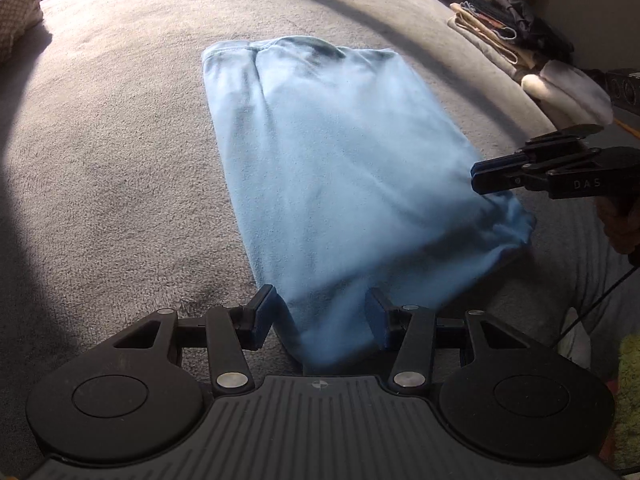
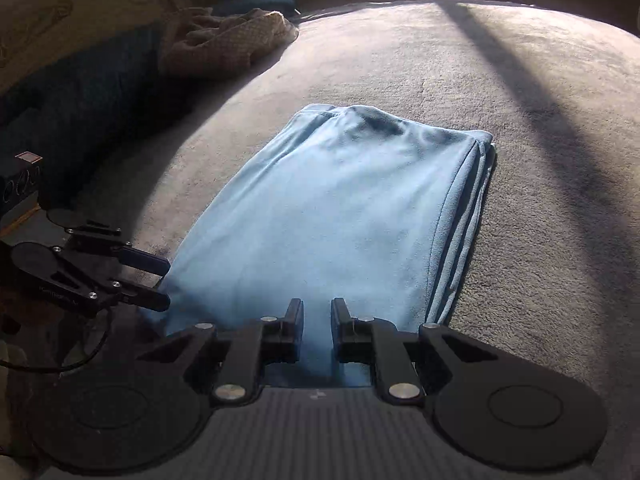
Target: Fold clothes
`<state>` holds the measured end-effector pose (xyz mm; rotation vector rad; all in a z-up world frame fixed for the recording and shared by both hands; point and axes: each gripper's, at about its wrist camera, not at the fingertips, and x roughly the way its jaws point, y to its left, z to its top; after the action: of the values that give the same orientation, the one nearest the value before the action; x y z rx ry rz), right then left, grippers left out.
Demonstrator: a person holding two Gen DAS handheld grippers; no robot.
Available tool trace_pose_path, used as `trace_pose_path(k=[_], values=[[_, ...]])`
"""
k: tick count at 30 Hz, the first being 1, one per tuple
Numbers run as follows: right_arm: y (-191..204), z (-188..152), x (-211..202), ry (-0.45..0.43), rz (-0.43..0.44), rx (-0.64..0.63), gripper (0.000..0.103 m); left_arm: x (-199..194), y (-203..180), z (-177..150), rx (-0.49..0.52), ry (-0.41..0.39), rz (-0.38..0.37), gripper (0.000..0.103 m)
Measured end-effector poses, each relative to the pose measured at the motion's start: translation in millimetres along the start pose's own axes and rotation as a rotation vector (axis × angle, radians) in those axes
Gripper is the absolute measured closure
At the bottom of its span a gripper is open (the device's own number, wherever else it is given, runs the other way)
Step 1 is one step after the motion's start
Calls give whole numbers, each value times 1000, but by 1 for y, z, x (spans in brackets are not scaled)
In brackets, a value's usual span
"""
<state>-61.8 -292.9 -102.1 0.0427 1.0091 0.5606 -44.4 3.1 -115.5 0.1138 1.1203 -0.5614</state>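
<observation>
Grey plush bed cover (image 1: 120,140) carries one folded light-blue garment (image 1: 340,168) at its centre. Two grippers: left gripper (image 1: 320,316) stands released over the near hem; right gripper (image 2: 316,328), jaws narrow, grip uncertain.

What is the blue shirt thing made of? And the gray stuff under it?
The blue garment looks like soft, matte knit cotton: it drapes, wrinkles gently, and shows stitched hems. The gray surface looks like plush, fuzzy fleece or short-pile blanket, with a nap that shows brushed streaks.
</observation>
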Motion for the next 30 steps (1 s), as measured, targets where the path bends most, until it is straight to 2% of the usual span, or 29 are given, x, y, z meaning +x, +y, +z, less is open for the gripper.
trace_pose_path(k=[2, 6, 9, 13, 15, 18, 21, 24, 27, 30], values=[[-13, -16, -5, 24, -83, 23, 89, 2, -1, -1, -17, 21, 22, 54], [-24, -26, -28, -7, -186, 71, 87, 0, -3, 1, -36, 28, 45, 54], [-5, -22, -43, -76, -128, 10, 87, 2, -9, 2, -32, 45, 69, 54], [19, -25, -34, -52, -36, -74, 87, 4, -18, 3, -9, 60, 109, 54], [16, -34, -24, 0, -79, -77, 87, 5, -21, 3, -3, 68, 131, 53], [7, -44, -18, 62, -150, -62, 87, 5, -25, 4, -7, 86, 166, 47], [2, -34, -44, 4, -143, 2, 87, 5, -32, 3, 26, 103, 208, 40], [10, -17, -58, -65, -106, 22, 87, 6, -40, 4, 56, 111, 219, 39], [25, -4, -52, -97, -79, 14, 87, 7, -44, 4, 62, 121, 219, 38], [38, 4, -33, -93, -74, 14, 87, 5, -48, 4, 57, 131, 225, 37]])
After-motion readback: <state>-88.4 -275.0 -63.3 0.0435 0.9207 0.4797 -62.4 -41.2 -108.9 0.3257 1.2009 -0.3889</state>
